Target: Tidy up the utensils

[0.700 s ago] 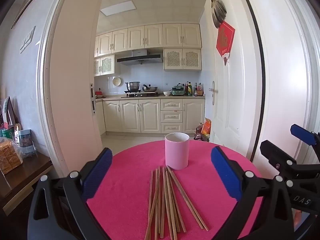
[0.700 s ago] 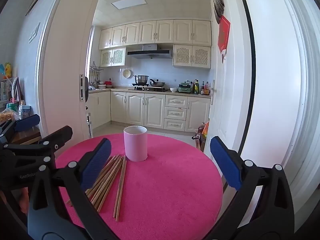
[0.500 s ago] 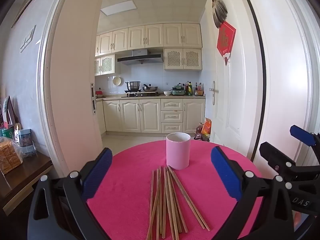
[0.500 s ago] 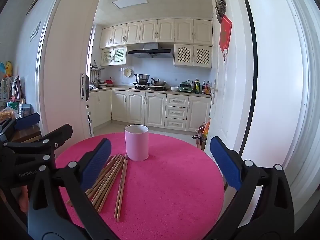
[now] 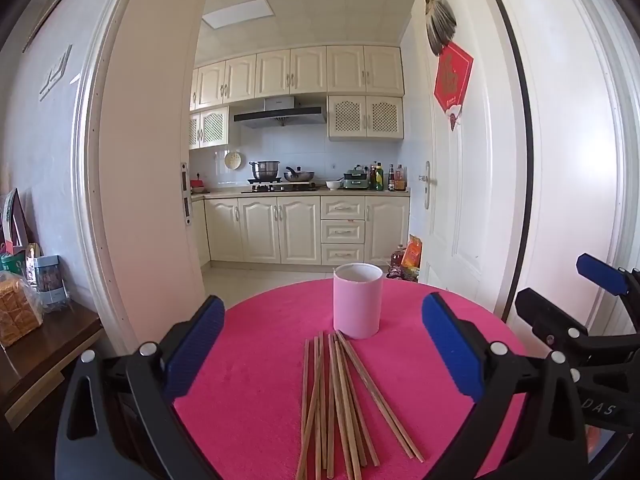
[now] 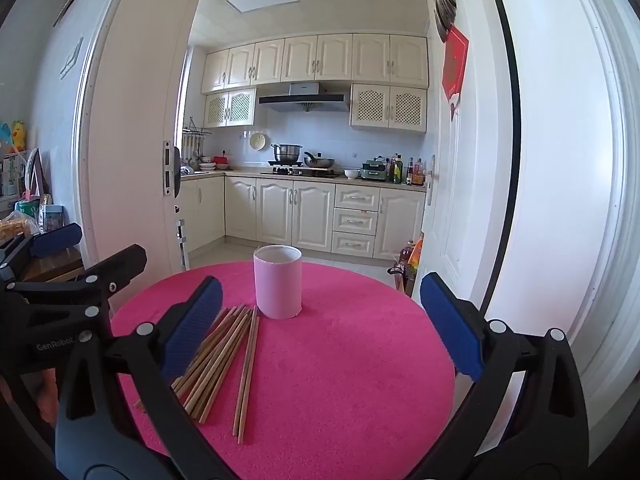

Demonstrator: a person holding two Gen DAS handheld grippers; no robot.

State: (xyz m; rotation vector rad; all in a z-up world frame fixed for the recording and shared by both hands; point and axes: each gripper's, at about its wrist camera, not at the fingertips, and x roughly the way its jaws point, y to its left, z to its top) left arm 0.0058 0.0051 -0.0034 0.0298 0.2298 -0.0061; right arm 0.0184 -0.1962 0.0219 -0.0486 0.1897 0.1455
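Left gripper (image 5: 324, 344): wide open, holding nothing.
Right gripper (image 6: 320, 326): wide open, holding nothing.
Chopsticks (image 5: 340, 400): loose pile on pink table (image 5: 256, 360), just before pink cup (image 5: 357, 300).

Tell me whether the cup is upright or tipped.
Upright: the cup stands on its base on the table, open rim up, chopsticks lying beside it.
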